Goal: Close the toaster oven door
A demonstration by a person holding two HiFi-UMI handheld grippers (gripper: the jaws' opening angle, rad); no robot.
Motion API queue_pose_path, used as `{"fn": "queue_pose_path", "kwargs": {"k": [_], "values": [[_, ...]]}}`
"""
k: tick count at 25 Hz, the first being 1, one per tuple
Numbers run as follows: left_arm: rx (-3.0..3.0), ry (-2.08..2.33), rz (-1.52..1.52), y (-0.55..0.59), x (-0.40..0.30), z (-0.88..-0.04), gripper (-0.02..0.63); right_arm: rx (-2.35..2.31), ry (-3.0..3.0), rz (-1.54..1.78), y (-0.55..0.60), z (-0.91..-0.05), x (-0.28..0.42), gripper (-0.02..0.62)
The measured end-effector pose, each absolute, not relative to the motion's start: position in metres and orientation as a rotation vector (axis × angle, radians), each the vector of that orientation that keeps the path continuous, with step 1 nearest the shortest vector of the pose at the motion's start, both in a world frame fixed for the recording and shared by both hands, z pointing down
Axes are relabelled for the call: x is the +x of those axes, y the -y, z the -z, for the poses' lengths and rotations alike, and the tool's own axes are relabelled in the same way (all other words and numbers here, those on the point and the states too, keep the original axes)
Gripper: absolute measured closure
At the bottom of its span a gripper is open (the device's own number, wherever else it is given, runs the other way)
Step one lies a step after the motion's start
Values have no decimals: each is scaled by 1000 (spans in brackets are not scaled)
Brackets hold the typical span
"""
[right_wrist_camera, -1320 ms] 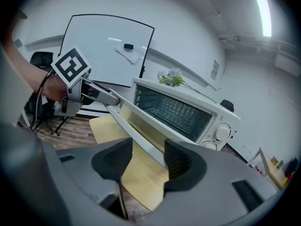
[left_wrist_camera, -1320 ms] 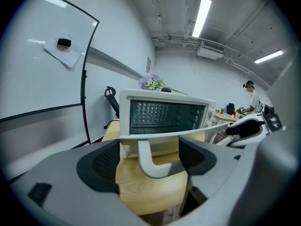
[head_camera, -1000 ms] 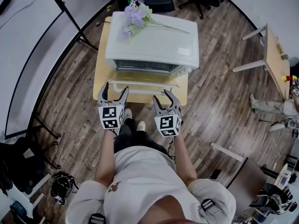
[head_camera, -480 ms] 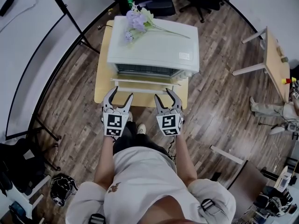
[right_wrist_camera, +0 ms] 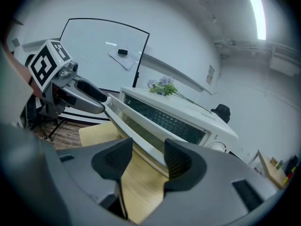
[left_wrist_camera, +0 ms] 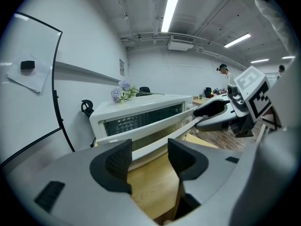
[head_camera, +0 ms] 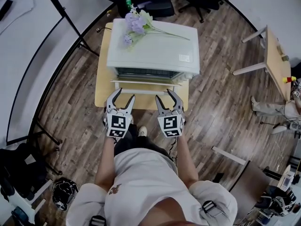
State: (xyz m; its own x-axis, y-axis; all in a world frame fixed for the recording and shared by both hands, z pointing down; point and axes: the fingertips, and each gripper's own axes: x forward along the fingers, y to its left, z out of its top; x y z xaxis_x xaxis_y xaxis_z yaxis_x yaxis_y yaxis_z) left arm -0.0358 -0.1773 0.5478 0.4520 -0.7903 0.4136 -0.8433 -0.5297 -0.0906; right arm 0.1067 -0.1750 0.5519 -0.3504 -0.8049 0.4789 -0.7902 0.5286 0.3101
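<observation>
Toaster oven door (head_camera: 146, 87): partly raised, hinged along the bottom of the white toaster oven (head_camera: 155, 46). Its free edge leans out toward the person, and a gap shows along the top.
Where: the oven stands on a small wooden surface (head_camera: 101, 86) over a wood-plank floor (head_camera: 221, 93), and the door faces the person.
Left tool (head_camera: 125, 93): the jaws have just been closing. The pads stand apart and pinch nothing, and the door's front edge runs across just beyond the tips.
Right tool (head_camera: 163, 94): drawn in about as far as it goes and grasping nothing. Its tips are at the door's front edge, toward the right end.
Head view only: purple artificial flowers (head_camera: 136, 22) lie on the oven's top. The two tools sit side by side at the door. From above it is unclear whether the tips touch it.
Left gripper view only: a dark cavity with a wire grille (left_wrist_camera: 141, 119) shows behind the tilted door. The right tool's fingers are at the door's far end.
Right gripper view only: a control knob (right_wrist_camera: 218, 146) sits on the oven's front beside the door. A whiteboard (right_wrist_camera: 101, 55) stands behind the left tool.
</observation>
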Motion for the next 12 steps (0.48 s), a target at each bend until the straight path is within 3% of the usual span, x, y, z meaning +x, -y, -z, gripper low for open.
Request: {"fn": "queue_pose_path", "kwargs": {"k": [12], "values": [[2579, 1455, -612, 193, -37, -543, 385, 1314, 2181, 35, 190, -544, 107, 376]]}}
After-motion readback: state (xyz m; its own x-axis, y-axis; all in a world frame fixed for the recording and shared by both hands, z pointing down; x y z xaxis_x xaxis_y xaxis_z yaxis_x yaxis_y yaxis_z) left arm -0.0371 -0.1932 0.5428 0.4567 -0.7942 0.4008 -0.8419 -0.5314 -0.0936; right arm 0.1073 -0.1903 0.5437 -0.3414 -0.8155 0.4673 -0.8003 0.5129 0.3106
